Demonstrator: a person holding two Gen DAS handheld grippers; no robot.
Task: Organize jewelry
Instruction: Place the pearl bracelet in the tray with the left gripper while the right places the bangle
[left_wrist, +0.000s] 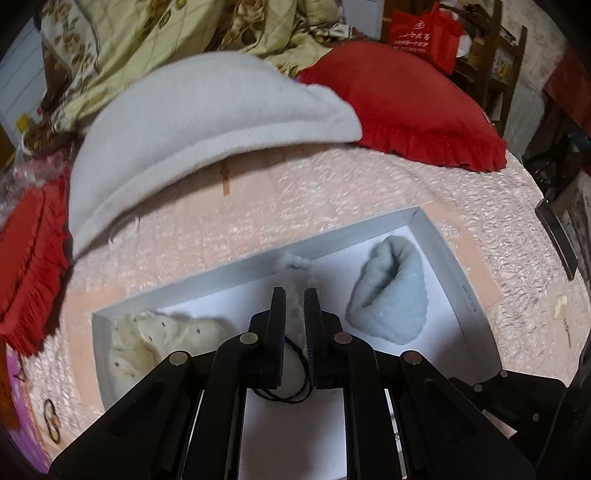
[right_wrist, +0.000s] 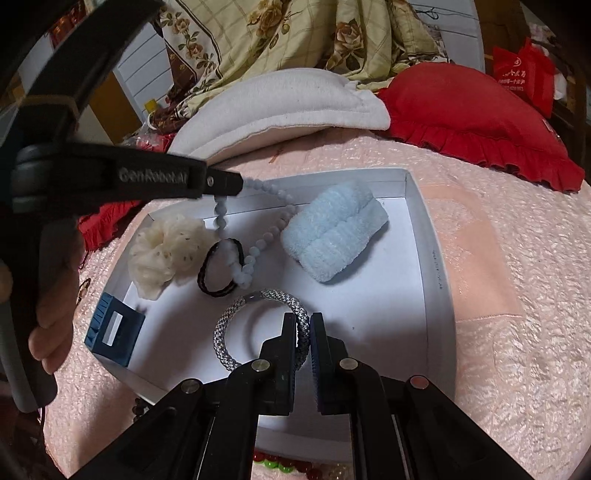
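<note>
A white shallow box (right_wrist: 436, 266) lies on the pink bedspread. In it are a cream scrunchie (right_wrist: 162, 251), a fluffy light-blue band (right_wrist: 336, 236), a dark hair tie (right_wrist: 221, 269), a blue hair claw (right_wrist: 112, 330) and a grey-white woven bracelet (right_wrist: 236, 332). My left gripper (right_wrist: 236, 186) is shut on a pale-blue bead necklace (right_wrist: 266, 240), which hangs from it into the box; in the left wrist view the beads (left_wrist: 295, 262) sit between its fingers (left_wrist: 295, 295). My right gripper (right_wrist: 303, 325) is shut on the woven bracelet, low over the box.
A white pillow (right_wrist: 280, 107) and a red frilled cushion (right_wrist: 469, 110) lie behind the box, with a floral quilt (right_wrist: 295, 33) beyond. Red and green beads (right_wrist: 280, 461) lie on the bedspread at the box's near edge. Another red cushion (left_wrist: 29, 266) lies left.
</note>
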